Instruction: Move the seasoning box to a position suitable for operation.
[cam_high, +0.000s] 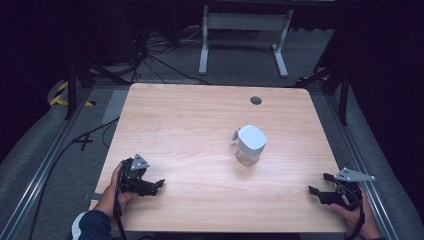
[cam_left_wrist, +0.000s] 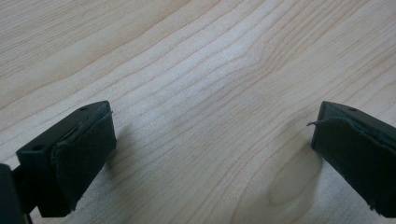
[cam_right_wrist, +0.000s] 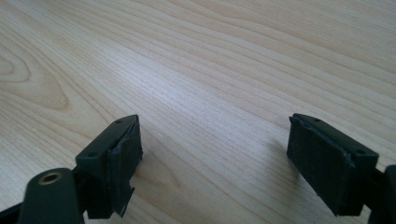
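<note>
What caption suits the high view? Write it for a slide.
Open left hand-held gripper and right hand-held gripper rest at the wooden table's near corners, white-lidded jar between.

Light wood table seen from above. Clear jar with a white lid stands right of centre, upright, well apart from both grippers. Left hand-held gripper at the near left edge, held in a hand, pointing right, jaw gap hard to read. Right hand-held gripper at the near right corner, jaws apart, nothing between them, pointing left. Small round hole in the far right of the table. White desk frame on the grey floor behind, with cables.
</note>
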